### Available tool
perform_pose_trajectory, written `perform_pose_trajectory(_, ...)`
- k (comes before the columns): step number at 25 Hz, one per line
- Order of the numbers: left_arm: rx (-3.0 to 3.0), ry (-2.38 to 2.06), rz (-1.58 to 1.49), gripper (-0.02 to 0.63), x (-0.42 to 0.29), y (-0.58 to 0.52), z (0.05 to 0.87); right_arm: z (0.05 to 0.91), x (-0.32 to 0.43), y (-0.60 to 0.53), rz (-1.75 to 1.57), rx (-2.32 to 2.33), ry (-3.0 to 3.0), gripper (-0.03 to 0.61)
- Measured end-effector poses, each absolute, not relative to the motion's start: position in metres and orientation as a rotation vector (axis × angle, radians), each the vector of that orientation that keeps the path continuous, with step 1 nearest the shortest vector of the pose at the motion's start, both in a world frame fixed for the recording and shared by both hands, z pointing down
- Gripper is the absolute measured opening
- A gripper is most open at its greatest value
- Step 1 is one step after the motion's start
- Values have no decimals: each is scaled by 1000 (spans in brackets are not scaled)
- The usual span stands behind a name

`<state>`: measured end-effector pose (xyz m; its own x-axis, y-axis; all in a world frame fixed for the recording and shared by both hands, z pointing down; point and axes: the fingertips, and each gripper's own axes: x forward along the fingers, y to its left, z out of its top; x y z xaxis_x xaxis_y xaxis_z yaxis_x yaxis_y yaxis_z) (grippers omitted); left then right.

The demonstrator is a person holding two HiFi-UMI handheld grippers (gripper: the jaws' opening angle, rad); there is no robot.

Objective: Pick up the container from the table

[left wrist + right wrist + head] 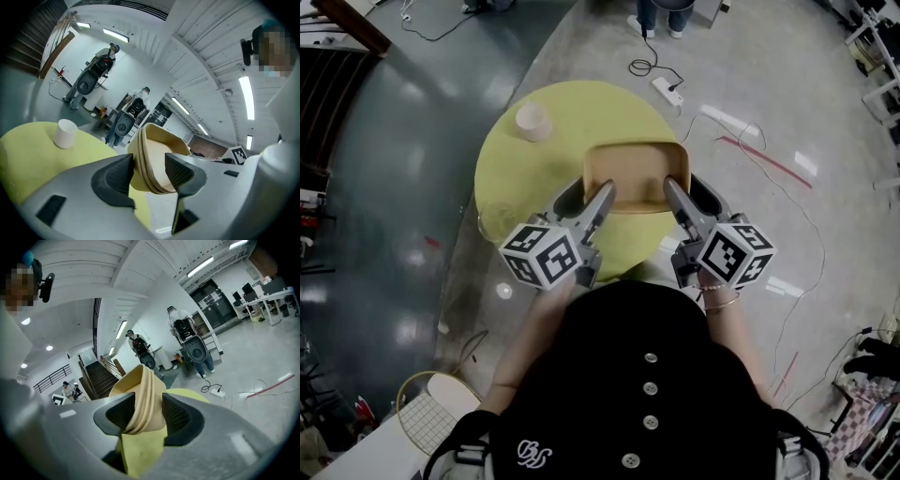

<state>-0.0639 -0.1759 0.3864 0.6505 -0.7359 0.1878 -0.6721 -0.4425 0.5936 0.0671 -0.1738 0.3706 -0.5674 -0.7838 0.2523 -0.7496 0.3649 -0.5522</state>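
A tan rectangular container [636, 173] sits at the near side of a round yellow-green table [534, 178]. My left gripper [589, 193] is shut on the container's left wall [157, 150], one pad outside and one inside. My right gripper [687, 189] is shut on the right wall [140, 394] in the same way, with the layered rim pinched between its pads. In the gripper views my left gripper [147, 171] and right gripper [149, 413] each show the wall filling the gap between the jaws. Whether the container's base still touches the table I cannot tell.
A white paper cup [532, 121] [65, 133] stands at the table's far left. A power strip with cables [667, 91] lies on the floor beyond the table, near a person's feet [661, 17]. A wire-mesh basket [429, 412] sits at lower left. People stand in the background.
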Motion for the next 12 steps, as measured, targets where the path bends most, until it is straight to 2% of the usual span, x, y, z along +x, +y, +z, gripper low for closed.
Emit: perform_pose_trajectory(12, 2194, -1116, -124, 196, -65, -178, 393, 377, 67, -175, -990, -1436, 2584, 152)
